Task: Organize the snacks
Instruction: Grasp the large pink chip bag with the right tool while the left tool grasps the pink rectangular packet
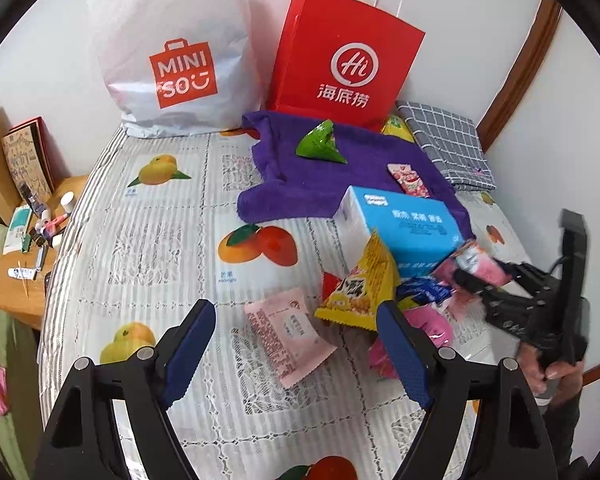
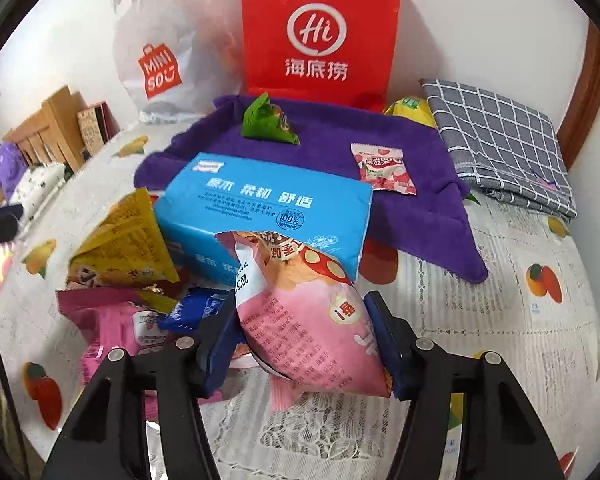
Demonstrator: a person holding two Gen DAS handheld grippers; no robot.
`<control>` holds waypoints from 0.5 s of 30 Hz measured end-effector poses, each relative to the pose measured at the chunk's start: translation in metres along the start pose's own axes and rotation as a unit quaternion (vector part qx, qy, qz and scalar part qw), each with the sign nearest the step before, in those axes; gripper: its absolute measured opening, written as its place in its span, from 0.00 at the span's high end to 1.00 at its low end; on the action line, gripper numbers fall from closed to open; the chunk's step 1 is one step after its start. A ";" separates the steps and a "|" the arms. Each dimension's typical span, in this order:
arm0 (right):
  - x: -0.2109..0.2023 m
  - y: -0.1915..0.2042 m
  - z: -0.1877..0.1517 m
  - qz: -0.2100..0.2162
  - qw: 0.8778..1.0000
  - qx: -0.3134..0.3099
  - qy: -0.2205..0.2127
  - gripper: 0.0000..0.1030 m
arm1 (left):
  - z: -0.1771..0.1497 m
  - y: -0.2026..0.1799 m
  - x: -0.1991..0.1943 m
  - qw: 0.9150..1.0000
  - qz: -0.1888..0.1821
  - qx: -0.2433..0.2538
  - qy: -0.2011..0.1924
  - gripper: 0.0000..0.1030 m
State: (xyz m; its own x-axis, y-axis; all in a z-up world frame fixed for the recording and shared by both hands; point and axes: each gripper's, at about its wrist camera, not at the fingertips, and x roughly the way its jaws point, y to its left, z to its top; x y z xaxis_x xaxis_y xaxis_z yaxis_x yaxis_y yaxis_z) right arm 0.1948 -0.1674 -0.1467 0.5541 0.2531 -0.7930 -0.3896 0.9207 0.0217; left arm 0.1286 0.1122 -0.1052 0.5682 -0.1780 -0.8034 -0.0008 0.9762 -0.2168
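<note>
My right gripper (image 2: 304, 340) is shut on a pink snack bag (image 2: 312, 320) and holds it above the table; it also shows in the left wrist view (image 1: 476, 276), blurred, with the bag (image 1: 472, 260). My left gripper (image 1: 300, 332) is open and empty above a flat pink packet (image 1: 288, 336). A yellow triangular bag (image 1: 364, 284), a blue packet (image 1: 424, 290) and more pink packets (image 2: 116, 324) lie in a pile. A purple towel (image 2: 412, 168) carries a green packet (image 2: 266, 120) and a small red-and-white packet (image 2: 384, 168).
A blue tissue pack (image 2: 260, 204) lies on the towel's near edge. A white MINISO bag (image 1: 180, 52) and a red paper bag (image 1: 344, 60) stand against the wall. A grey checked cloth (image 2: 500, 144) lies at the right. A cluttered wooden side table (image 1: 32, 248) is left.
</note>
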 end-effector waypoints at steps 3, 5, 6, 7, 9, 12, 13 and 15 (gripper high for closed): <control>-0.015 -0.006 -0.003 0.005 1.000 0.016 -0.016 0.43 | -0.005 0.004 0.007 1.000 0.008 -0.005 0.004 0.21; -0.027 -0.012 -0.005 0.002 0.999 0.027 -0.029 0.43 | -0.009 0.009 0.013 1.000 0.011 -0.015 0.010 0.21; -0.033 -0.015 -0.007 -0.001 0.999 0.032 -0.036 0.43 | -0.011 0.010 0.017 1.000 0.010 -0.019 0.014 0.21; -0.039 -0.019 -0.010 -0.006 0.998 0.038 -0.042 0.43 | -0.012 0.012 0.021 1.000 0.010 -0.022 0.018 0.21; -0.046 -0.026 -0.015 -0.013 0.998 0.049 -0.048 0.43 | -0.016 0.014 0.030 0.999 0.013 -0.028 0.029 0.21; -0.054 -0.037 -0.024 -0.024 0.996 0.061 -0.054 0.43 | -0.020 0.014 0.041 0.999 0.013 -0.031 0.037 0.21; -0.056 -0.040 -0.027 -0.029 0.996 0.064 -0.055 0.43 | -0.021 0.014 0.046 0.999 0.011 -0.034 0.041 0.22; -0.058 -0.045 -0.034 -0.038 0.996 0.067 -0.055 0.43 | -0.022 0.013 0.053 0.998 0.009 -0.038 0.046 0.22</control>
State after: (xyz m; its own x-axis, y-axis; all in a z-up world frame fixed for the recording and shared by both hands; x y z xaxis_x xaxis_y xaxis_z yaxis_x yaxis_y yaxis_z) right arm 0.1549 -0.2338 -0.1222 0.6579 0.2060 -0.7244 -0.2459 0.9679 0.0519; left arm 0.1405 0.1129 -0.1624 0.4901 -0.1752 -0.8539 -0.0744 0.9676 -0.2412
